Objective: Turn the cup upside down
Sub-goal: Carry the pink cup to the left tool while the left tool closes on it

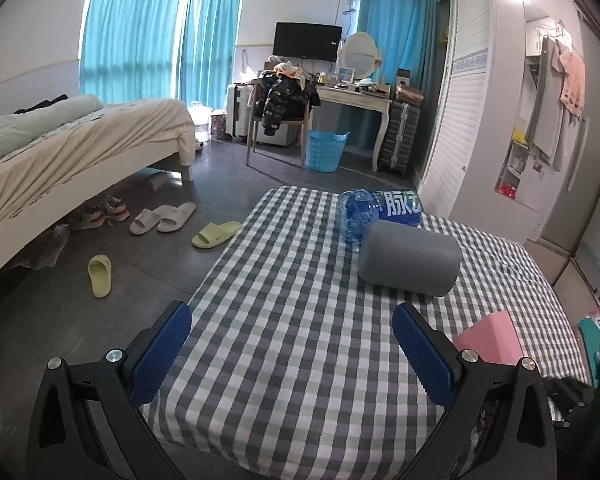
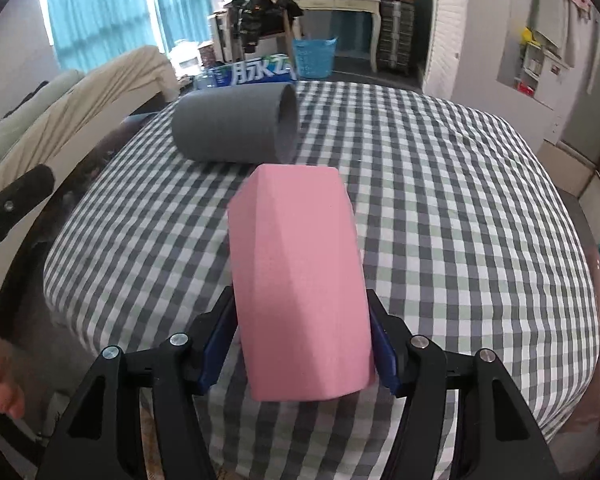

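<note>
Over the checked table [image 2: 440, 200], the right gripper [image 2: 300, 344] clamps the pink cup [image 2: 296, 280] (lying lengthwise); the left gripper [image 1: 292, 344] gapes wide, bed [image 1: 80, 148] beyond.

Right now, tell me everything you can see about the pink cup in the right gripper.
The pink cup is a matte, faceted, plastic-looking tumbler with angular flat sides. It is tipped so its length points away from the camera, toward the grey cup, which lies on its side beyond it, apart from it. The right gripper clamps it near its close end, a blue pad on each side. It sits over the checked tablecloth; whether it touches the cloth cannot be told. Its opening is not visible.
</note>
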The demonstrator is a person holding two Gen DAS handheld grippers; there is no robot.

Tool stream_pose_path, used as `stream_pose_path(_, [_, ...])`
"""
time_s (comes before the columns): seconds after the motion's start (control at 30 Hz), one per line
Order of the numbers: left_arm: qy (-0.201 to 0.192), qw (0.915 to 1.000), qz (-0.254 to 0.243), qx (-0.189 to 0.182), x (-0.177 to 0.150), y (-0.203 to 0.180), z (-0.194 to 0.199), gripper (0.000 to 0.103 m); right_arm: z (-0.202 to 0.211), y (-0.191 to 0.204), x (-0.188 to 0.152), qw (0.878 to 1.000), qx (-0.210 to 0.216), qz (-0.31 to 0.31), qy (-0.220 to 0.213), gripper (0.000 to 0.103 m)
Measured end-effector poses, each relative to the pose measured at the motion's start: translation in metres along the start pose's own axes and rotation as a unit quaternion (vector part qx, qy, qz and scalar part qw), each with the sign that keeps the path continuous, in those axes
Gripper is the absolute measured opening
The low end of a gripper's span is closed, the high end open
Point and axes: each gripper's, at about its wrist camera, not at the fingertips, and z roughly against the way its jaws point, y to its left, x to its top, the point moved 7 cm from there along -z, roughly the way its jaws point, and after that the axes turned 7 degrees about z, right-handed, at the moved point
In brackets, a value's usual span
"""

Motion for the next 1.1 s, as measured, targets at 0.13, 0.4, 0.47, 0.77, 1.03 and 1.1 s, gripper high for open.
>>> stream_pose_path(0.13, [-0.013,0.9998,-0.012,0.004,0.005,-0.007,0.008,0.103,0.029,0.0,0.007,0.998,-0.001,0.024,-0.052,0.087])
stream_pose_path(0.4, [-0.027,0.9991,-0.031,-0.01,-0.001,-0.05,0.024,0.103,0.103,-0.057,0.016,0.988,-0.044,0.011,-0.147,0.089])
stream_pose_path(0.47, [-0.032,0.9985,-0.042,-0.012,-0.005,-0.064,0.029,0.103,0.118,-0.079,0.014,0.984,-0.06,0.001,-0.167,0.09])
stream_pose_path(0.77, [-0.028,0.9972,-0.057,-0.04,-0.031,-0.131,0.04,0.103,0.14,-0.145,-0.014,0.978,-0.059,-0.047,-0.195,0.09])
stream_pose_path(1.03, [0.048,0.989,-0.116,-0.078,-0.088,-0.179,0.013,0.102,0.123,-0.17,-0.031,0.98,-0.035,-0.073,-0.182,0.09])
stream_pose_path(1.1, [0.063,0.9885,-0.117,-0.072,-0.097,-0.18,0.001,0.102,0.119,-0.173,-0.033,0.98,-0.033,-0.079,-0.179,0.09])
